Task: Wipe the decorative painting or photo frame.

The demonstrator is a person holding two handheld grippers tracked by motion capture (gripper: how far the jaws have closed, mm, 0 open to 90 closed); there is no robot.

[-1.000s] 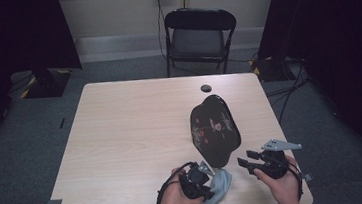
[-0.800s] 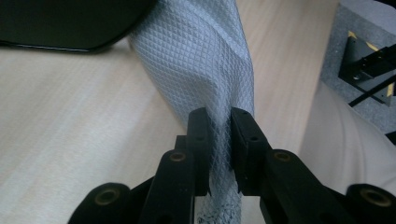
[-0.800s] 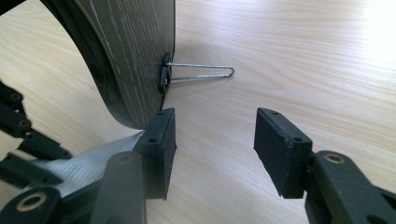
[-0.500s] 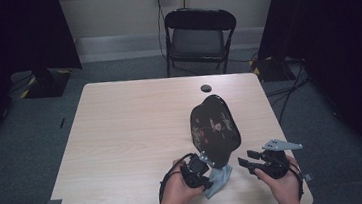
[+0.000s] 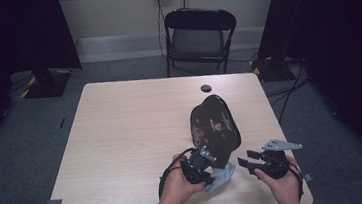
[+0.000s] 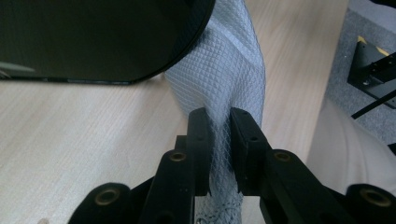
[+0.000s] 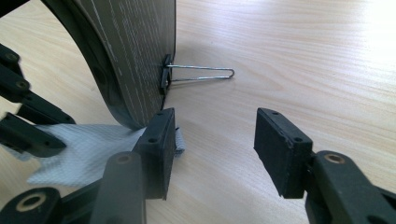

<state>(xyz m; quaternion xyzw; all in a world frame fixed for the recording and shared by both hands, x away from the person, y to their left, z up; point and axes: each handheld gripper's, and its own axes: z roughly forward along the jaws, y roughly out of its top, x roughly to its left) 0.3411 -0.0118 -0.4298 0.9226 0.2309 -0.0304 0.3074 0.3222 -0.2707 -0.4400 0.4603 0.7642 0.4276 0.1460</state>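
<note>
A black oval plaque (image 5: 215, 126) with a floral picture stands tilted on the wooden table (image 5: 122, 138), propped by a wire stand (image 7: 201, 73) at its back. My left gripper (image 5: 207, 172) is shut on a grey-white mesh cloth (image 6: 219, 79); the cloth runs up from between its jaws (image 6: 219, 126) to the plaque's lower rim (image 6: 93, 37). The cloth (image 5: 221, 176) lies at the foot of the plaque. My right gripper (image 7: 215, 135) stands open just right of the plaque's base (image 7: 130, 46), with nothing between its jaws. Its left jaw is close to the cloth's corner (image 7: 79, 149).
A small round black object (image 5: 206, 88) lies near the table's far edge. A black folding chair (image 5: 200, 35) stands behind the table. The table's near edge runs just under both hands. Dark curtains hang on both sides.
My left hand has shifted a little right and away from the table's near edge, carrying the cloth closer under the plaque's rim. The right gripper has stayed put.
</note>
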